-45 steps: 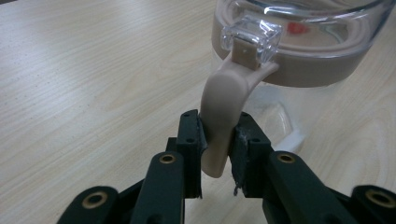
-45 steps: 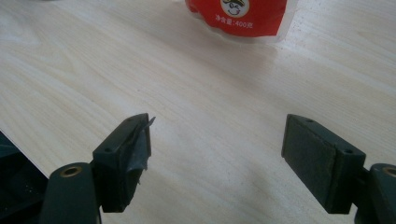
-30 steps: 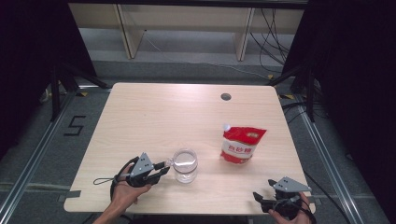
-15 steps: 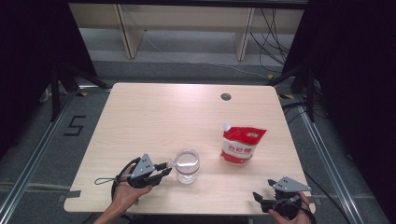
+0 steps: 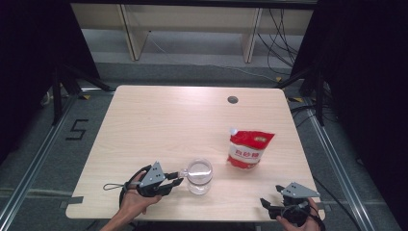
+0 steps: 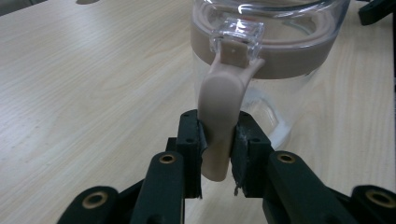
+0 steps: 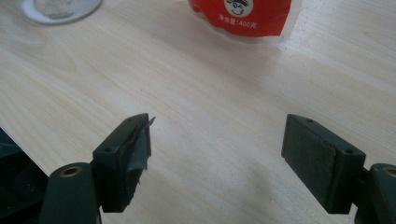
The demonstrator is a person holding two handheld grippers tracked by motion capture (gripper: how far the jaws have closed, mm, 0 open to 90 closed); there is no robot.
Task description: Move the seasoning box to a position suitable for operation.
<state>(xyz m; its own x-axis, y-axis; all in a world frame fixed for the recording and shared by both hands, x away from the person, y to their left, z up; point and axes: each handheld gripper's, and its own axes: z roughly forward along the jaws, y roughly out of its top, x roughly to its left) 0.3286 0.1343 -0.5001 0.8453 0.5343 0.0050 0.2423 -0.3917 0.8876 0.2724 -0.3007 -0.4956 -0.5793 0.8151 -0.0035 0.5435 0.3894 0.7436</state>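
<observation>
Beige tab (image 6: 219,126) of jar (image 5: 199,175) lid pinched by left gripper (image 5: 174,178), grip unchanged from second ago; jar near bench (image 5: 159,125) front edge, left of red pouch (image 5: 249,149). Right gripper (image 7: 217,149) spread, idle right of jar. Lid-pull likely next.

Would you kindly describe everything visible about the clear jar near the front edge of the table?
The clear jar looks like transparent glass or plastic, standing upright on the wooden table near its front edge, left of the red pouch. A tan band, seemingly a seal, rings its top under a clear lid. A tan latch tab hangs from a clear hinge block, and the left hand-held gripper is clamped on that tab. Its contents cannot be made out.
</observation>
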